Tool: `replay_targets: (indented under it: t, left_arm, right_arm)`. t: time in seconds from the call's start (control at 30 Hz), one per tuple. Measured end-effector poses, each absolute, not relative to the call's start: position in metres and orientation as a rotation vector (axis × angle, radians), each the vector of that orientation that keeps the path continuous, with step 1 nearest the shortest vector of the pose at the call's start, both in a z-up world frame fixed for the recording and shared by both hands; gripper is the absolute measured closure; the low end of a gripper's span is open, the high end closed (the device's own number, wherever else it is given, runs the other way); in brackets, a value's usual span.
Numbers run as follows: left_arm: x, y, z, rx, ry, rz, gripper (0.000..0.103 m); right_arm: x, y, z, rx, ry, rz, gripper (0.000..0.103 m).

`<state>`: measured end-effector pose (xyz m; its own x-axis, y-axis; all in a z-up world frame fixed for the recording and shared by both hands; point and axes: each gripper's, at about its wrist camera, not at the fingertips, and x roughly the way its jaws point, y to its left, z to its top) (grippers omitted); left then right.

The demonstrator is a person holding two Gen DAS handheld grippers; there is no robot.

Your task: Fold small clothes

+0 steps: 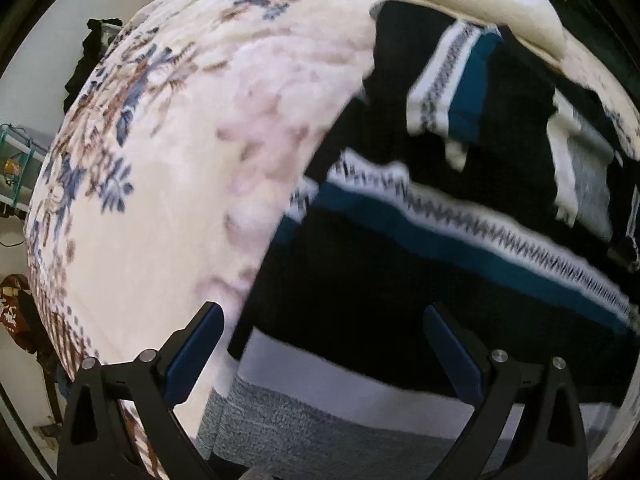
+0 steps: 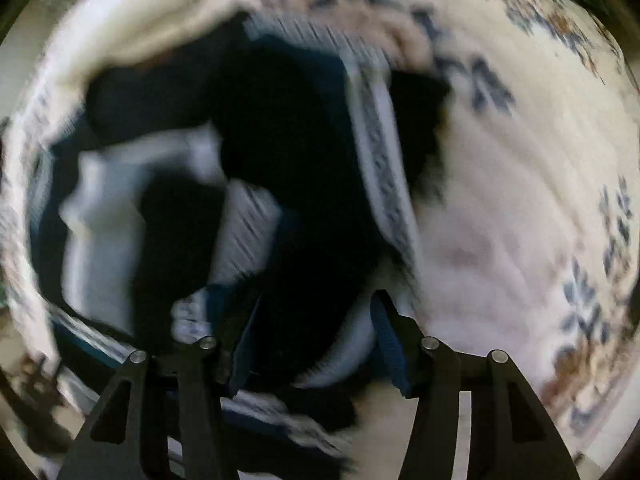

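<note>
Here, on a cream floral blanket (image 1: 168, 184): a black sweater (image 1: 360, 288) with white zigzag-patterned and teal bands, rumpled and partly doubled over itself. Left gripper (image 1: 324, 320) with fingers (image 1: 196, 344) set wide apart, holding nothing; between and just ahead of them, the sweater's black body and its white-and-grey hem band; beyond the left finger, bare blanket; ahead and to the right, a turned-over sleeve or flap showing white and teal. Right gripper (image 2: 316, 312), much blurred, with fingers (image 2: 386, 340) partly apart; between them, a bunched fold of the black sweater (image 2: 288, 152) with a white ribbed edge. Cannot tell whether pinched or merely lying in the gap. Right of those fingers, more floral blanket (image 2: 520, 200); ahead and left, heaped black-and-white knit.
</note>
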<state>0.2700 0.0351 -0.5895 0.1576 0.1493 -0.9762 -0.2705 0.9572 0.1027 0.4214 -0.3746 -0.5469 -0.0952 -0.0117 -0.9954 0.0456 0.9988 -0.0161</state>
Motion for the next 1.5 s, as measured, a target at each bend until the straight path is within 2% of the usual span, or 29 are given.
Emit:
replay_targets:
  t: [0.13,0.3,0.43,0.53,0.73,0.87,1.03,1.07,1.1,1.13,1.17,1.37,1.47,1.5]
  left_arm:
    - [0.254,0.034,-0.614,-0.106,1.419,0.248,0.001]
    - [0.256,0.037,-0.626,-0.132,1.397,0.207,0.0]
    - [0.252,0.039,-0.625,-0.146,1.349,0.201,0.0]
    - [0.248,0.035,-0.618,-0.142,1.335,0.212,0.0]
    - [0.239,0.011,-0.564,-0.195,1.234,0.351,0.0]
    - [0.237,-0.041,-0.534,-0.222,1.177,0.462,0.0]
    - [0.265,-0.111,-0.544,-0.339,1.181,0.472,0.0]
    - [0.268,-0.122,-0.548,-0.349,1.189,0.469,0.0]
    - [0.274,-0.129,-0.551,-0.355,1.192,0.47,0.0]
    - [0.278,-0.138,-0.553,-0.365,1.189,0.467,0.0]
    - [0.281,-0.147,-0.554,-0.374,1.185,0.466,0.0]
    - [0.296,-0.152,-0.555,-0.396,1.163,0.478,0.0]
    - [0.294,-0.156,-0.555,-0.387,1.167,0.483,0.0]
    - [0.291,-0.157,-0.554,-0.383,1.169,0.482,0.0]
  right_arm:
    - [0.378,-0.399,-0.536,0.114,1.712,-0.109,0.047]
    - [0.357,-0.412,-0.48,0.262,1.61,-0.138,0.046]
    - [0.363,-0.413,-0.434,0.275,1.525,-0.068,0.046]
    - [0.387,-0.408,-0.423,0.234,1.529,0.018,0.046]
    - [0.45,-0.374,-0.461,-0.006,1.577,0.27,0.046]
    - [0.484,-0.368,-0.518,-0.146,1.639,0.358,0.046]
    - [0.491,-0.37,-0.556,-0.19,1.687,0.487,0.046]
    - [0.491,-0.373,-0.558,-0.17,1.679,0.522,0.05]
    - [0.491,-0.375,-0.557,-0.164,1.668,0.54,0.072]
    - [0.49,-0.376,-0.556,-0.163,1.662,0.559,0.086]
    - [0.491,-0.378,-0.553,-0.158,1.655,0.575,0.094]
    - [0.502,-0.398,-0.506,-0.094,1.521,0.644,0.098]
    - [0.507,-0.393,-0.521,-0.184,1.612,0.646,0.098]
    - [0.509,-0.394,-0.527,-0.185,1.64,0.639,0.092]
